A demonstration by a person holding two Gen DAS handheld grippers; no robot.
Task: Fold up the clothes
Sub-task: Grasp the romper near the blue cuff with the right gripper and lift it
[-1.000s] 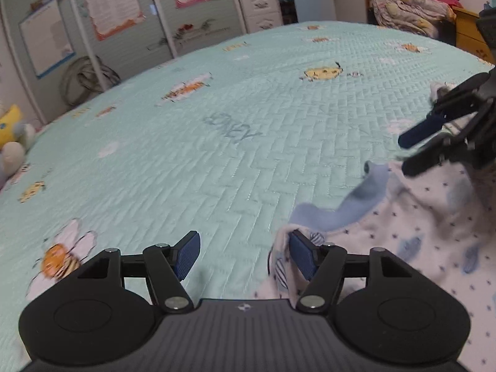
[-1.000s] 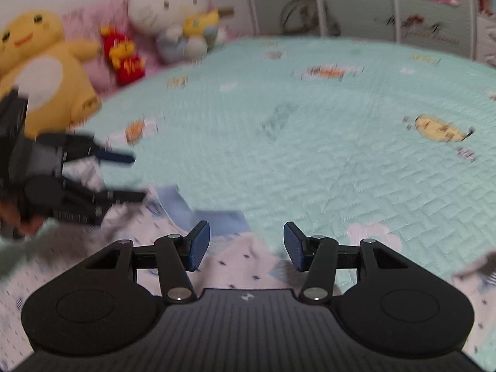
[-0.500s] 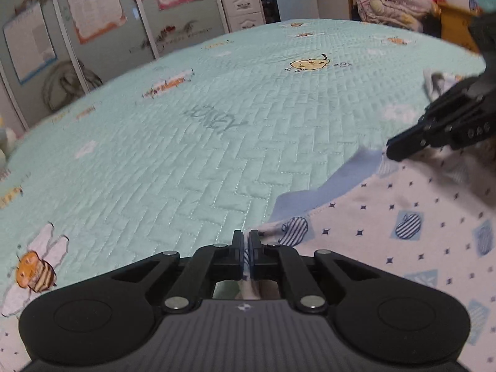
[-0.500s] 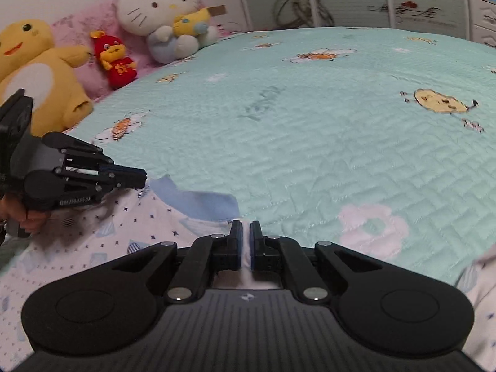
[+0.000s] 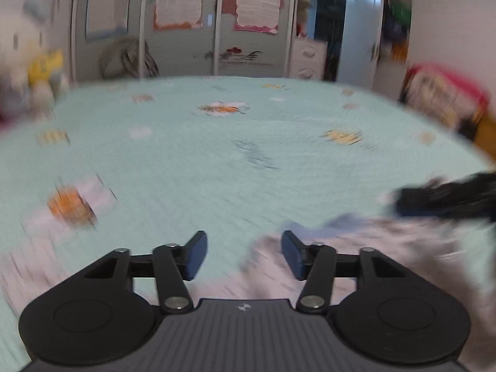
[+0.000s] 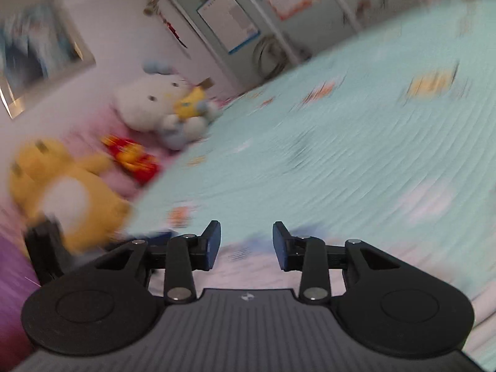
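While both grippers let go, garment lies loose on the bed

Since it's thin printed cotton, the garment (image 5: 356, 248) should handle light, limp and non-slippery: no stiffness, it sags and creases wherever it isn't supported, nothing fragile about it. Best hold, by my read, is a pinch at the hem or a corner near the blue trim (image 5: 338, 221) with both grippers well apart, so the cloth stays taut across the fold line (a mid-panel pinch would just bunch it).

Location: on the mint quilt (image 5: 248, 161), lower right in the left wrist view and just under the fingers in the right wrist view (image 6: 248, 257).

Left gripper (image 5: 244, 252): jaws opening, wide apart, nothing pressed between the pads; cloth edge sits just beside the right-hand pad. Right gripper (image 6: 247, 245): jaws also opening, cloth below them, not clamped. Both released.

Versus half a second ago: both jaws were pinched shut on the garment edge, now spread. Both views are heavily motion-blurred and rolled; the right wrist view now tilts toward the plush toys (image 6: 62, 192). Cloth detail that was crisp is now smeared, so its exact lay can't be read
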